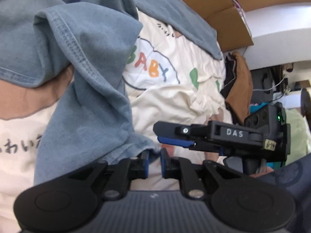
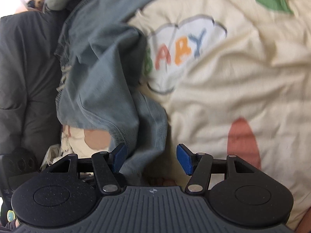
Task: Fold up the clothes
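A blue-grey T-shirt (image 1: 93,81) lies crumpled on a cream bedsheet (image 1: 175,97) printed with "BABY" in a cloud. In the left wrist view my left gripper (image 1: 155,163) sits at the shirt's lower edge. Its jaws stand a narrow gap apart, with the hem just above the left pad (image 1: 145,165) and sheet showing through the gap. My right gripper (image 1: 158,133) reaches in from the right, just beyond the left one. In the right wrist view the right gripper (image 2: 151,159) is open wide over the sheet (image 2: 223,97). A fold of the shirt (image 2: 108,89) hangs between its pads, against the left pad (image 2: 118,159).
Cardboard boxes (image 1: 213,9) and a white furniture edge (image 1: 278,38) stand beyond the bed. A brown garment (image 1: 239,81) lies at the bed's right side. Dark grey padded fabric (image 2: 25,77) fills the left of the right wrist view.
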